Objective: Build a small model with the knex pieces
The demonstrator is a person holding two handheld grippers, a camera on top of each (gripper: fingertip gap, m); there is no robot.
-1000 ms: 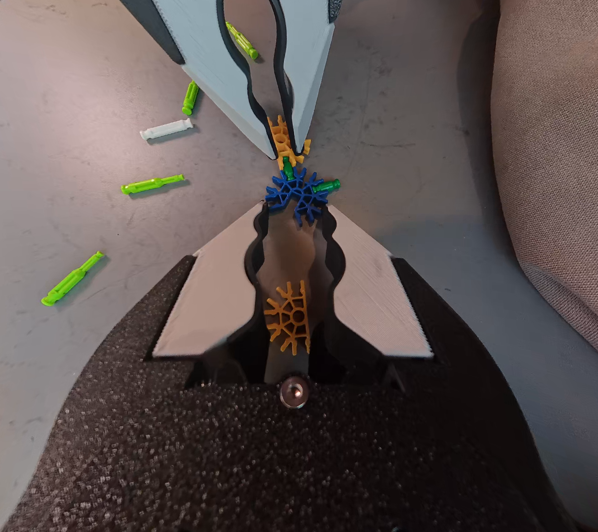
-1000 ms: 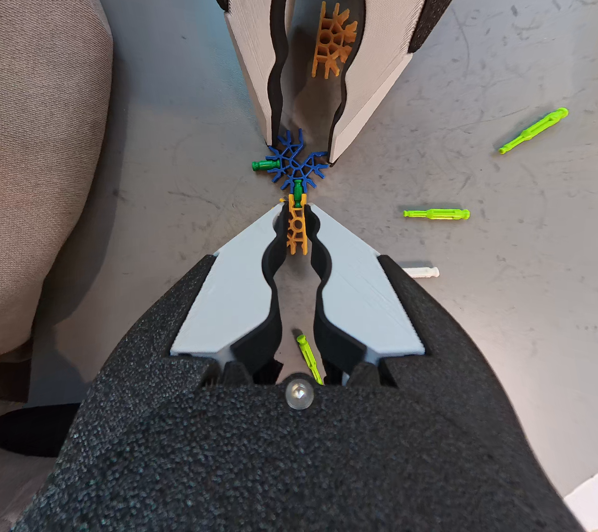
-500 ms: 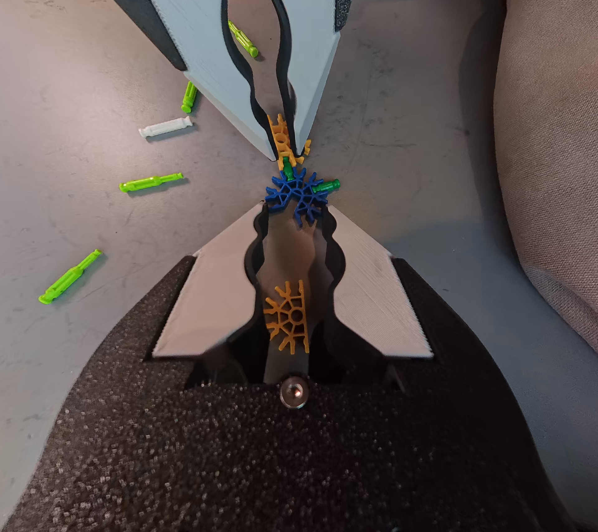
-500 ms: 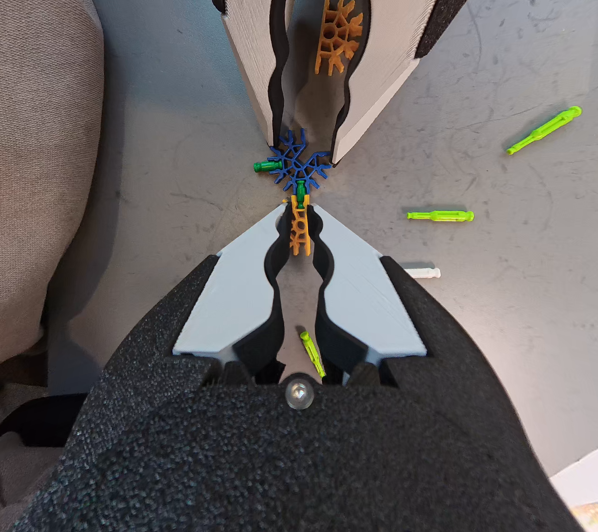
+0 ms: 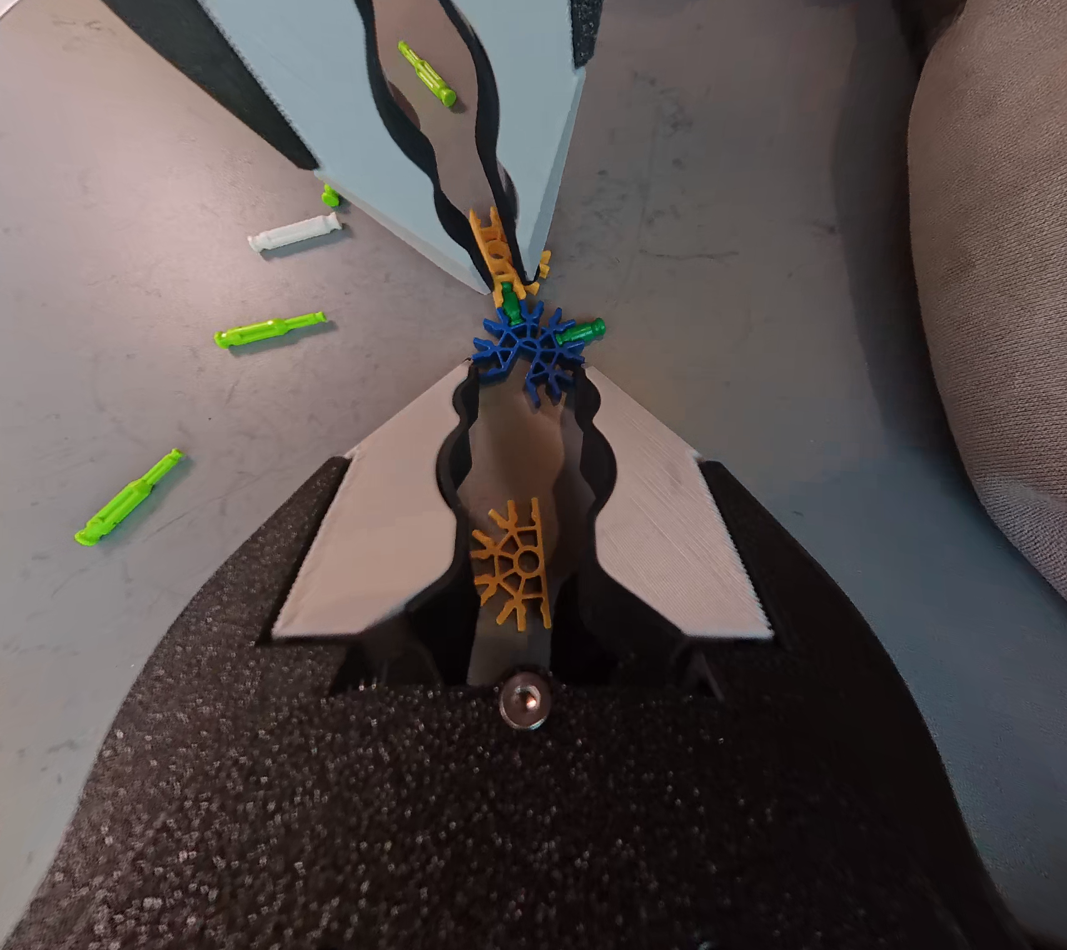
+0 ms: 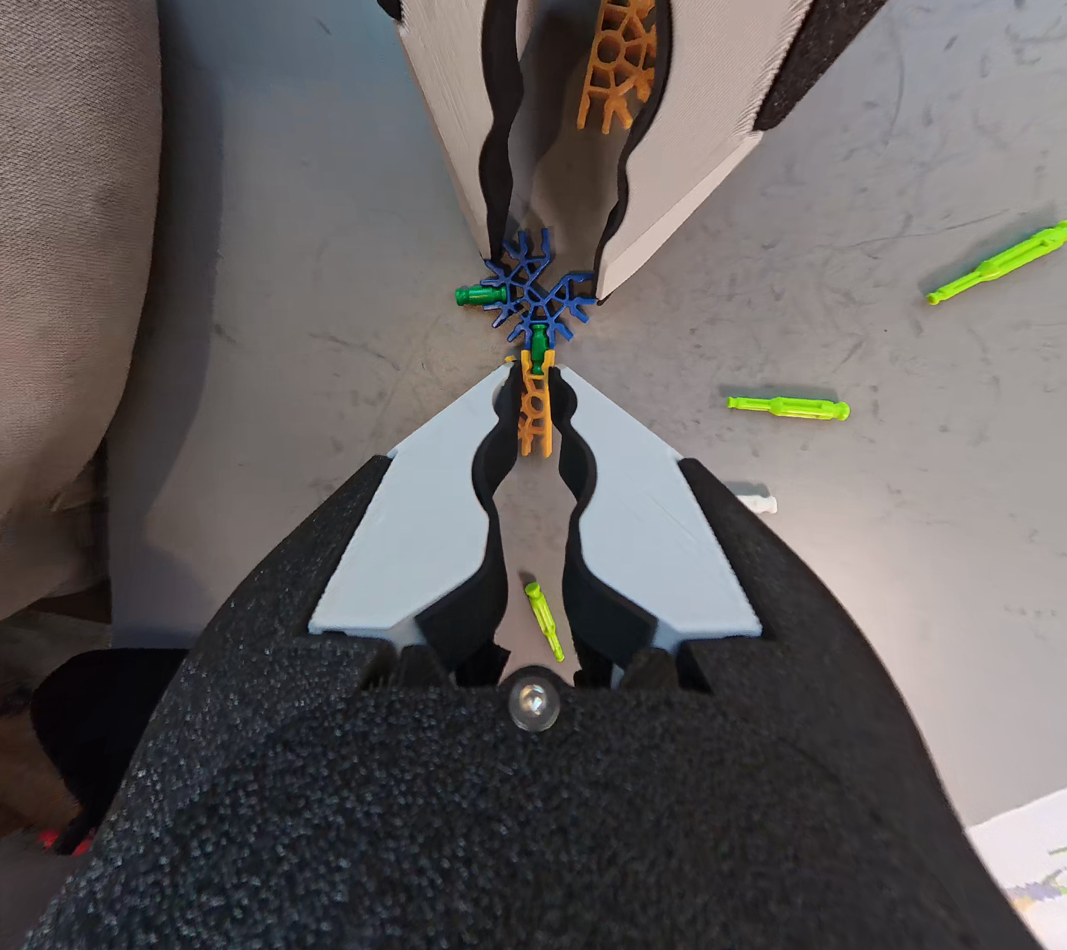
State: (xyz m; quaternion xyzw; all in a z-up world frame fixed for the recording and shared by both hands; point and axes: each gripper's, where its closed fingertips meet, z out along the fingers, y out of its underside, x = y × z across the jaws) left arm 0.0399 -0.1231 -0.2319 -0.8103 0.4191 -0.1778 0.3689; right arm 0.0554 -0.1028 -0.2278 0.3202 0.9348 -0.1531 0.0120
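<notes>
Left gripper (image 5: 526, 371) pinches a blue connector (image 5: 530, 351); right gripper (image 6: 534, 365) clamps a stiff, light orange connector (image 6: 536, 405), best held by flat faces.

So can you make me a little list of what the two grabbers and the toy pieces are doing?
left gripper: fingers shut on the blue snowflake piece
right gripper: fingers shut on the orange piece
join: short dark green rod links blue and orange
spare orange piece: on the table under the left fingers
loose: light green rods, a white rod
surface: grey table

Even soft light, fisheye edges, slight blur
</notes>
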